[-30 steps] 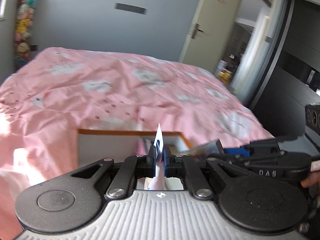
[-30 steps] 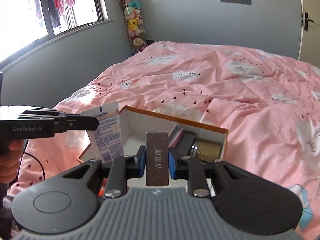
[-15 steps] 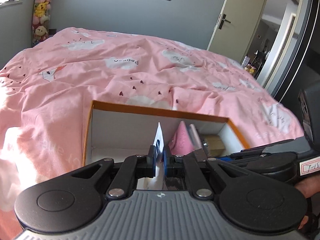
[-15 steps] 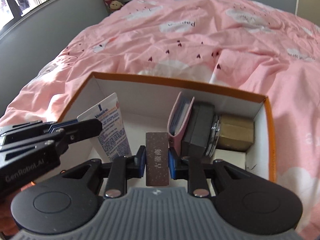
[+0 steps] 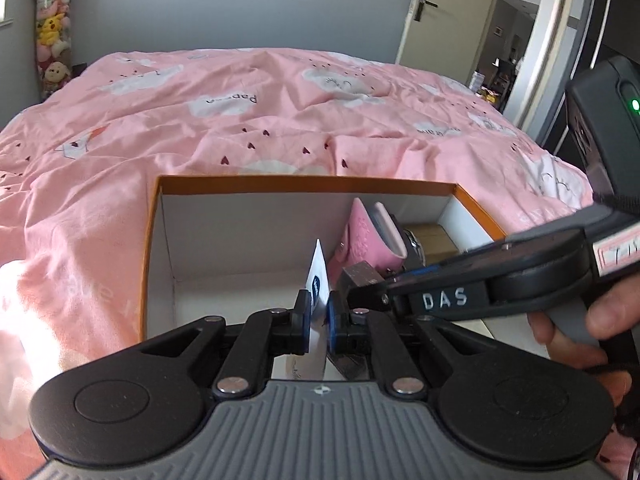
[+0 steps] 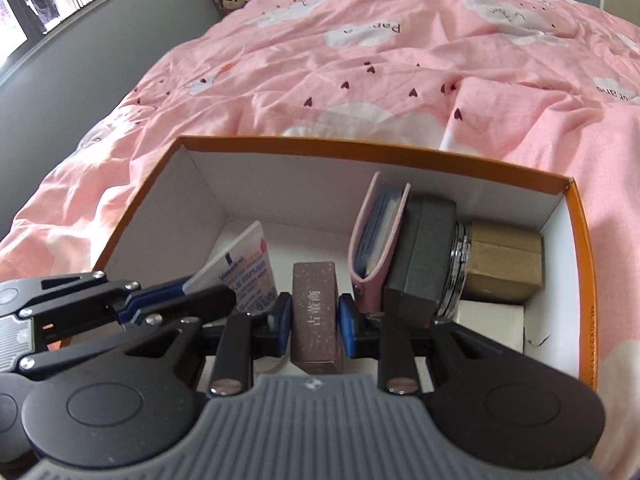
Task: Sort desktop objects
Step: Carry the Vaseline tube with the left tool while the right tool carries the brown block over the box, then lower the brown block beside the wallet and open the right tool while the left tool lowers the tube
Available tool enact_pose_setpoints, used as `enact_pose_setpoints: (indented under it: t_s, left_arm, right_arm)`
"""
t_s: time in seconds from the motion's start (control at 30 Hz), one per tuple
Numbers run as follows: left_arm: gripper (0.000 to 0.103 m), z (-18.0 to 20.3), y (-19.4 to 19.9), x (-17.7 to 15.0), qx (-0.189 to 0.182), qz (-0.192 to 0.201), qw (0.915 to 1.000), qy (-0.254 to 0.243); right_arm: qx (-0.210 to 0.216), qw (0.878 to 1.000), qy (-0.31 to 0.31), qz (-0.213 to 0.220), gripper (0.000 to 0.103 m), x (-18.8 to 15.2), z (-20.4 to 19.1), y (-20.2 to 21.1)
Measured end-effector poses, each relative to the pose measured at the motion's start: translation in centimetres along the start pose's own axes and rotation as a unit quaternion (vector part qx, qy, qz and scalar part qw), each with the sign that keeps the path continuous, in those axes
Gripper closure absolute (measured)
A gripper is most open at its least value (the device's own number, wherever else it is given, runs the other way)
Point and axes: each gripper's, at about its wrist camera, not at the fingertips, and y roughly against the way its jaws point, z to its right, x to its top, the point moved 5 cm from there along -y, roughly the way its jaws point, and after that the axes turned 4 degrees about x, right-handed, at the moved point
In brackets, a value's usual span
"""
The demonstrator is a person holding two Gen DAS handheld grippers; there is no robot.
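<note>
Left gripper [image 5: 318,322] is clamped tight on a flat white tube [image 5: 319,276]; right gripper [image 6: 313,322] has its blue pads opening, small gaps beside a speckled brown rectangular box [image 6: 316,316]. Both reach into an orange-rimmed white cardboard box [image 6: 384,152] on a rumpled pink duvet [image 6: 400,68].

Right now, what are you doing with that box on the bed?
A person is tidying small things into the orange-rimmed box on the pink bedspread. The left hand-held gripper pinches a white tube inside it. The right hand-held gripper is opening around a small brown carton beside the pink card holder.
</note>
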Motion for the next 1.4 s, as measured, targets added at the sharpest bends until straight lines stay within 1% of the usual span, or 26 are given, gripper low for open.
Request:
enact_pose_setpoints:
  t_s: [0.07,0.1,0.17,0.23,0.27,0.33,0.4,0.5,0.53,0.6,0.63,0.67,0.7,0.77,0.83,0.97,1.1,1.17,1.3,1.4]
  left_arm:
    - [0.094,0.1,0.0,-0.2,0.000,-0.006,1.0000,-0.004]
    - [0.094,0.1,0.0,-0.2,-0.003,-0.010,0.9999,-0.004]
    - [0.090,0.1,0.0,-0.3,-0.006,-0.015,0.9998,-0.006]
    - [0.080,0.1,0.3,-0.3,-0.006,-0.017,0.9998,-0.013]
    - [0.078,0.1,0.5,-0.3,-0.004,-0.018,0.9997,-0.017]
    - [0.067,0.2,1.1,-0.2,-0.010,-0.019,0.9994,-0.028]
    - [0.063,0.5,1.6,-0.3,-0.012,-0.026,0.9984,-0.048]
    - [0.063,1.1,1.9,-0.8,-0.008,-0.052,0.9945,-0.091]
    - [0.064,1.1,1.7,-1.1,0.002,-0.063,0.9931,-0.098]
    - [0.072,0.8,1.0,-1.5,0.028,-0.088,0.9908,-0.099]
    - [0.075,0.7,0.5,-1.6,0.035,-0.097,0.9898,-0.098]
    - [0.076,0.5,0.2,-1.8,0.036,-0.105,0.9892,-0.096]
    - [0.079,0.5,-0.1,-1.9,0.031,-0.112,0.9888,-0.094]
    - [0.082,0.7,-0.4,-2.1,0.012,-0.123,0.9883,-0.090]
    - [0.089,0.7,-0.8,-2.0,0.006,-0.129,0.9886,-0.079]
    - [0.089,0.9,-1.4,-1.4,-0.001,-0.128,0.9898,-0.062]
    - [0.089,1.1,-2.3,-0.6,0.004,-0.128,0.9901,-0.057]
    - [0.089,1.1,-2.6,-0.2,0.008,-0.126,0.9903,-0.058]
    - [0.089,0.7,-3.6,0.5,0.004,-0.126,0.9912,-0.043]
    - [0.090,0.7,-4.2,1.0,0.007,-0.124,0.9913,-0.043]
  right_arm:
    - [0.005,1.000,0.006,0.000,0.066,0.0,0.0,0.5]
    - [0.008,1.000,0.011,0.000,0.066,0.0,0.0,0.8]
    - [0.012,1.000,0.025,0.000,0.064,-0.1,0.0,1.6]
    - [0.016,0.999,0.050,-0.003,0.062,-0.4,-0.2,2.4]
    - [0.018,0.998,0.065,-0.007,0.062,-0.6,-0.3,2.7]
    - [0.020,0.995,0.098,-0.018,0.062,-1.1,-0.4,3.3]
    - [0.019,0.991,0.129,-0.031,0.062,-1.7,-0.6,3.5]
    - [0.010,0.986,0.159,-0.058,0.064,-2.5,-0.4,2.8]
    - [0.007,0.984,0.165,-0.067,0.069,-2.8,-0.3,2.4]
    - [0.003,0.982,0.169,-0.082,0.071,-3.1,0.0,1.5]
    - [0.002,0.982,0.170,-0.088,0.074,-3.1,0.2,1.1]
    - [0.003,0.981,0.171,-0.093,0.075,-3.2,0.3,0.7]
    - [0.004,0.980,0.171,-0.098,0.075,-3.2,0.4,0.5]
    - [0.012,0.979,0.173,-0.106,0.075,-3.1,0.4,0.0]
    - [0.019,0.977,0.179,-0.114,0.077,-3.0,0.3,-0.5]
    - [0.026,0.975,0.186,-0.121,0.083,-2.7,-0.1,-1.5]
    - [0.035,0.977,0.175,-0.120,0.084,-2.3,-0.4,-2.0]
    - [0.031,0.978,0.172,-0.117,0.088,-2.0,-0.5,-2.3]
    - [0.024,0.983,0.150,-0.107,0.090,-1.4,-0.1,-2.8]
    - [0.014,0.985,0.138,-0.098,0.090,-1.1,0.2,-3.1]
